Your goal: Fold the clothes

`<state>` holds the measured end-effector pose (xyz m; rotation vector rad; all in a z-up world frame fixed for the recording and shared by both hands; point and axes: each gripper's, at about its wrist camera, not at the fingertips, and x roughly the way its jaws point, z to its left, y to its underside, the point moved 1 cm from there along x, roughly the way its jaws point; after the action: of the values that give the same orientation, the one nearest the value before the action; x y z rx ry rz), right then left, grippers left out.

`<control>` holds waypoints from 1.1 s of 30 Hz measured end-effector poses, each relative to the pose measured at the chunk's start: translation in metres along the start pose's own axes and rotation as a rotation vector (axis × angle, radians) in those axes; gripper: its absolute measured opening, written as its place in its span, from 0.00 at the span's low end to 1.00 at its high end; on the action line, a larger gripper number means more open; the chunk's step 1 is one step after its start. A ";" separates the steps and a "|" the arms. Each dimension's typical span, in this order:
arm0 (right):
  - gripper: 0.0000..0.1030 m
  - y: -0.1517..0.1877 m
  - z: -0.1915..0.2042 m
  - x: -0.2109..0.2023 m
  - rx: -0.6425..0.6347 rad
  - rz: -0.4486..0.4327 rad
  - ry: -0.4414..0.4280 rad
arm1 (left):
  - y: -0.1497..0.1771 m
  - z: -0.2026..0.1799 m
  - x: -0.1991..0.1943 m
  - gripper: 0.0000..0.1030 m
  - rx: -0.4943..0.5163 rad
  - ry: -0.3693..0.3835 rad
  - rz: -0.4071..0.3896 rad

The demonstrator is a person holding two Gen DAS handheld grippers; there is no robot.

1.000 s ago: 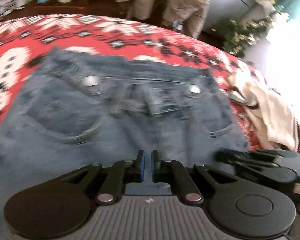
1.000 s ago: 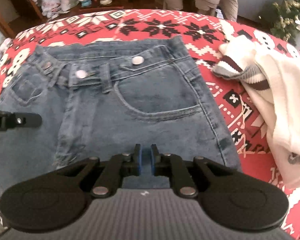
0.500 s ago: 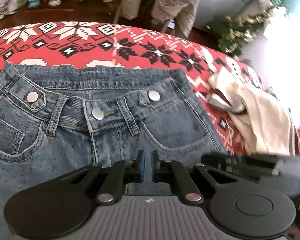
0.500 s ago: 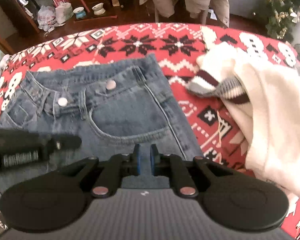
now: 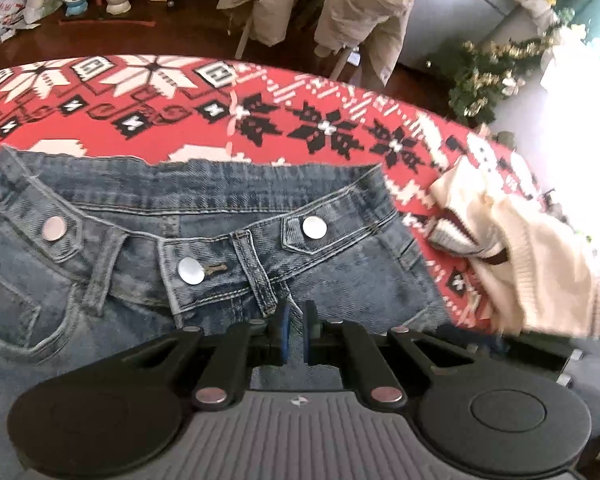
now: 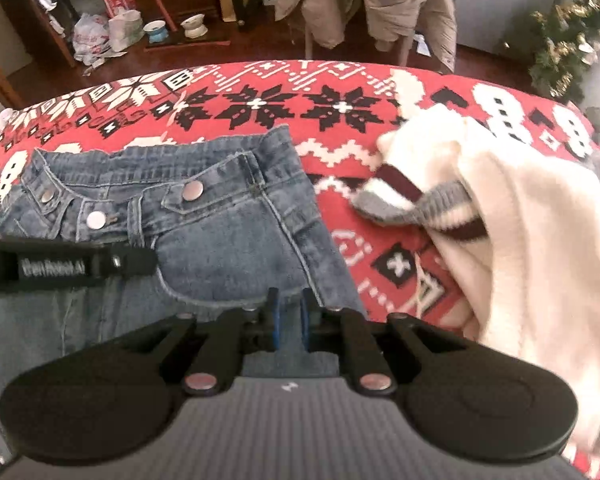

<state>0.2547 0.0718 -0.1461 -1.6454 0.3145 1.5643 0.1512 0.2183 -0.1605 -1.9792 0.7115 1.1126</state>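
One jeans (image 5: 228, 248), one sweater (image 5: 536, 264), two bowls (image 6: 156, 32).

Black claw (image 5: 294, 334), blue pads, silver screws

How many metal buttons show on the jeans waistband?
3. Left button on the left waistband tab, centre button at the fly, right button on the right tab. The tongs cover denim below the waistband, so more may be hidden.

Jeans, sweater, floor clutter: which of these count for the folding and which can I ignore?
For the job:
- jeans, lying flat on the red patterned cover
- cream sweater, heaped right of the jeans
- left gripper and right gripper, each holding denim between narrow jaws

Just lying about:
- cups on the floor
- plastic bags
- tinsel-trimmed plant
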 end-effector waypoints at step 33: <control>0.42 0.135 0.107 -0.029 -0.176 0.147 0.033 | 0.163 0.104 -0.083 0.19 0.024 -0.055 0.190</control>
<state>0.0817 0.0510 -0.1589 -1.8202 0.3293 1.7163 -0.0591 0.2192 -0.1783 -1.8839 0.8937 1.2590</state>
